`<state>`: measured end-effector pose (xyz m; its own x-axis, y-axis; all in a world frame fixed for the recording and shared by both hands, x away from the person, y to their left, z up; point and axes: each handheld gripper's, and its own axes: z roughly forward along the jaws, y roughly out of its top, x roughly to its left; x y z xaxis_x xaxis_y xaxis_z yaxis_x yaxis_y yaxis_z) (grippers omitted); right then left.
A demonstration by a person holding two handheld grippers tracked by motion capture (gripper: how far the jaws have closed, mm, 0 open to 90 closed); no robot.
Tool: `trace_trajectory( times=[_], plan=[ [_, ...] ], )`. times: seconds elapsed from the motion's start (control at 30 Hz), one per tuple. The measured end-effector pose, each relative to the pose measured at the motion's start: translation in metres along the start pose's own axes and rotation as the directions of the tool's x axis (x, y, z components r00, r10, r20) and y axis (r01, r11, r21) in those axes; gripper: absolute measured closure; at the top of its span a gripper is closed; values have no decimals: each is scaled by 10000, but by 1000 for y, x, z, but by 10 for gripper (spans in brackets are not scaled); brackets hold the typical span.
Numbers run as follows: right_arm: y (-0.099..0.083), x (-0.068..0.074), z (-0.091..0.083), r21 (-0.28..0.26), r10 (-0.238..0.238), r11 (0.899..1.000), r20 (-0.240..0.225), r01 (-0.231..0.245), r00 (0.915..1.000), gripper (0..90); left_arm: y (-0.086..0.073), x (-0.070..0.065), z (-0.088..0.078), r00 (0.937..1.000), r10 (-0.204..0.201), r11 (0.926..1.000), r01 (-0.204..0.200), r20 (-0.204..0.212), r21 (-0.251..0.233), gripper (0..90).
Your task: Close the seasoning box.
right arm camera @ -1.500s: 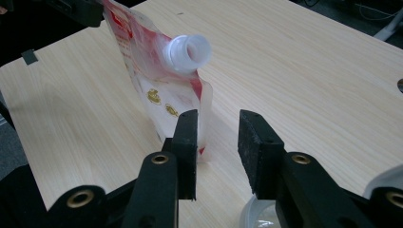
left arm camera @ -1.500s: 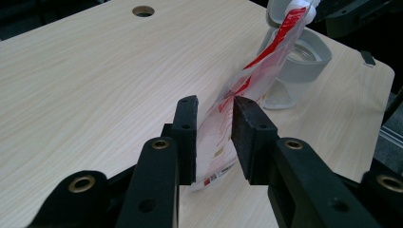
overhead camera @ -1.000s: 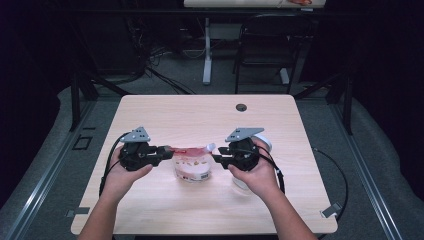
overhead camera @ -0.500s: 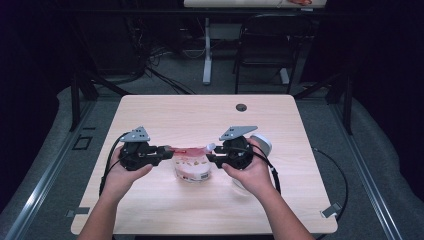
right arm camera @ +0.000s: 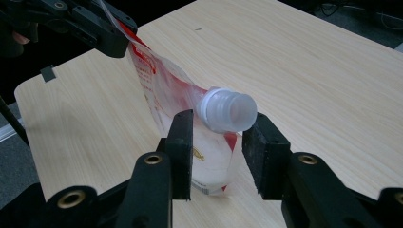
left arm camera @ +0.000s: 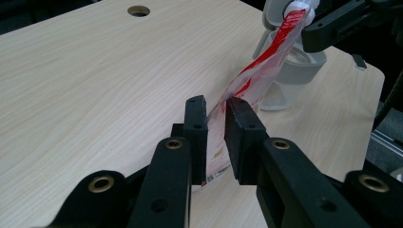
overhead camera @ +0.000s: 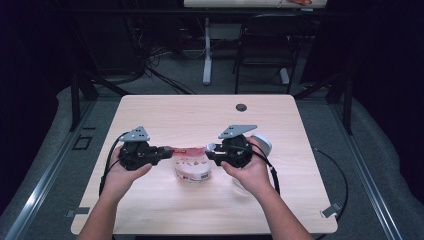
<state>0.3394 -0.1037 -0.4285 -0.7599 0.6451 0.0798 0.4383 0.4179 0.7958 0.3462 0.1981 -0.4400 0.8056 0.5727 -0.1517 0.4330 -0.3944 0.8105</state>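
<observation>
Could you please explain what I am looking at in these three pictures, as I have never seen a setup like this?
A person sits at a wooden table and holds a hand-held two-jaw tool in each hand; there is no robot arm. The high view looks down from above the person. The other two pictures come from small cameras riding on each tool, looking along its black jaws.

The left tool has just closed and pinches the top edge of a red-and-white spouted pouch. The right tool has its jaws on either side of the pouch's white cap; whether they press on it, I cannot tell. Behind the pouch stands a clear glass jar with a grey band. Near the far edge the table has a round cable hole.
</observation>
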Motion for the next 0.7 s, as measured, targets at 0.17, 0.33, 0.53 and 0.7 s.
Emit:
trace_trajectory(
  times=[0.17,0.33,0.53,0.7],
  plan=[
    [-1,1,-1,-43,82,10000,-22,-82,10000,658,0,-1,0,10000,72,10000,-72,-30,31,829],
    [-1,2,-3,10,75,10000,-42,-75,10000,662,0,-1,0,9999,39,10000,-39,134,44,844],
    [-3,3,-8,95,24,10000,40,-24,10000,662,1,-5,3,9995,79,10000,-80,297,36,846],
    [-5,2,-15,177,-37,9998,52,36,10000,662,2,-8,5,9988,138,9999,-140,461,42,846]
  ],
)
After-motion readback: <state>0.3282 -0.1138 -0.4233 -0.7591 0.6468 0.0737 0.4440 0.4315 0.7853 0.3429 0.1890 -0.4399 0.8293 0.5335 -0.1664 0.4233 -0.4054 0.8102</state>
